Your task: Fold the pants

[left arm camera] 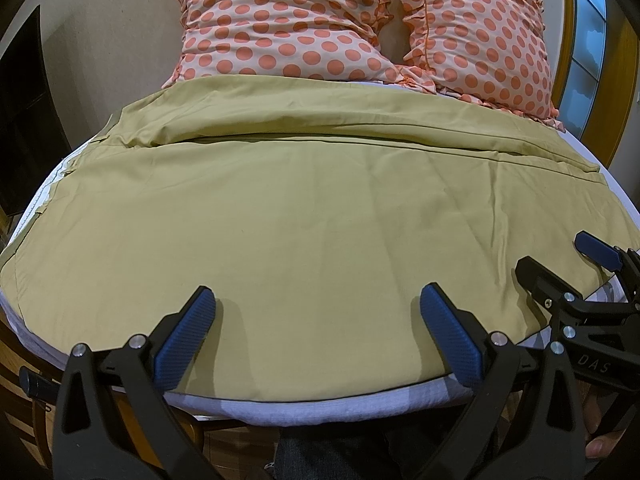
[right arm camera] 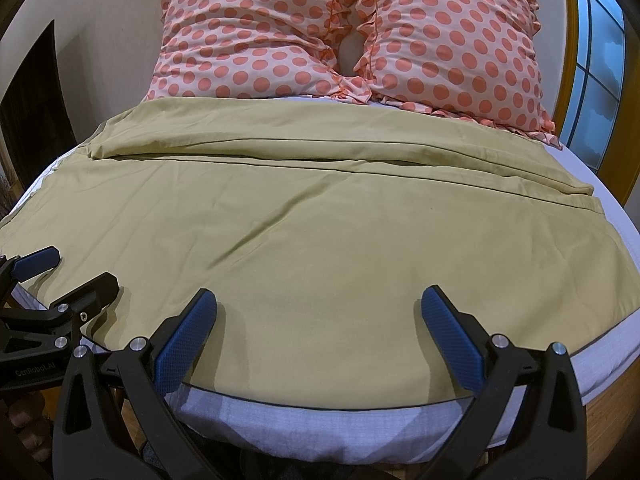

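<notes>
"GenRobot.AI" lettering on left gripper (right arm camera: 48, 276)

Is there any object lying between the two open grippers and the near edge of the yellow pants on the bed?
Nothing visible does. The left gripper and the right gripper are both open above the near part of the pants, with only bare fabric between their fingers. The polka-dot pillows lie behind the pants, out of the way.

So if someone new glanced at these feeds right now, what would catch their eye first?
Probably the khaki pants spread wide across the bed, filling the middle of both views. Next, the two orange polka-dot pillows behind them at the headboard end. Both tools, left and right, hang open over the near hem.
</notes>
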`<state>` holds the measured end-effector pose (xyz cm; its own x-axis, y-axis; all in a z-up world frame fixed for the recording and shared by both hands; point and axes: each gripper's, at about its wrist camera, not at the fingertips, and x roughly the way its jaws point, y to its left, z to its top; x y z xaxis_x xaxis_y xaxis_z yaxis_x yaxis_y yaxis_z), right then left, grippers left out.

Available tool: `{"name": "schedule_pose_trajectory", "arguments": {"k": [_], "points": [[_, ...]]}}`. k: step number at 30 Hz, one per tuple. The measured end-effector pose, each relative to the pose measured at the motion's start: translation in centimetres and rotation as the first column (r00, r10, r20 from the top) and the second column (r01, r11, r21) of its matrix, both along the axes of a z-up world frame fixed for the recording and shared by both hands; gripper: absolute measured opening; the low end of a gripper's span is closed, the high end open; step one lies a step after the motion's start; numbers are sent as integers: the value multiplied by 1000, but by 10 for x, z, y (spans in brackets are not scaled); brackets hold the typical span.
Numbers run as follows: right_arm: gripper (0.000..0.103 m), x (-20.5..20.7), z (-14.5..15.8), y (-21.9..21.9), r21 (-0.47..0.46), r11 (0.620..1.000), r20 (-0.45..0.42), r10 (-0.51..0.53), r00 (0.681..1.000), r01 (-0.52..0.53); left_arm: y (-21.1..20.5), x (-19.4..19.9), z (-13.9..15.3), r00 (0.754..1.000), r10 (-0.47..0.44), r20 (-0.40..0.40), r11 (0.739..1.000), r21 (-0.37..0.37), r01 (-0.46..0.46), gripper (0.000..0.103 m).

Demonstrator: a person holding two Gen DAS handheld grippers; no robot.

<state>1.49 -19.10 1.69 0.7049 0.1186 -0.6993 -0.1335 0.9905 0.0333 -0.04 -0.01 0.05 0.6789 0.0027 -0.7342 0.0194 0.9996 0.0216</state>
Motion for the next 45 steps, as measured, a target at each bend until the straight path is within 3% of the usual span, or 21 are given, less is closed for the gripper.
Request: {"name": "schedule_pose_trajectory", "arguments": {"k": [11, 25, 29, 32, 35, 37, 39, 40, 41, 45], "points": [[102, -2, 4, -3, 4, 1000, 11, 1, 1000, -1, 0, 1, 0, 1000, 1, 4, 1000, -1, -1, 101], [102, -6, -3, -5, 14, 999, 93, 31, 995, -32, 1, 1, 3, 1000, -3, 19, 1000, 0, 3, 101], [102, 13, 14, -27, 27, 1000, 54, 14, 998, -16, 4, 4, 6, 1000, -17, 6, 1000, -8, 17, 101], [102, 45, 52, -75, 31, 994, 101, -109, 989, 107, 11, 13, 13, 1000, -24, 16, 999, -35, 24, 101], [102, 121, 80, -141, 74, 952, 32, -299, 954, 296, 17, 21, 22, 998, -31, 51, 997, -75, 35, 101], [88, 167, 79, -174, 81, 910, -40, -405, 914, 407, 18, 24, 28, 997, -37, 74, 996, -82, 43, 101], [69, 222, 69, -210, 75, 851, -141, -507, 850, 520, 18, 29, 33, 995, -39, 93, 996, -71, 46, 101], [65, 247, 61, -227, 74, 814, -198, -555, 808, 577, 18, 31, 35, 994, -41, 102, 997, -59, 47, 101], [62, 268, 51, -242, 71, 775, -242, -597, 764, 628, 19, 34, 36, 993, -43, 108, 997, -53, 49, 101], [61, 327, 23, -271, 31, 689, -322, -679, 659, 725, 22, 42, 38, 992, -46, 118, 997, -49, 52, 101]]}}
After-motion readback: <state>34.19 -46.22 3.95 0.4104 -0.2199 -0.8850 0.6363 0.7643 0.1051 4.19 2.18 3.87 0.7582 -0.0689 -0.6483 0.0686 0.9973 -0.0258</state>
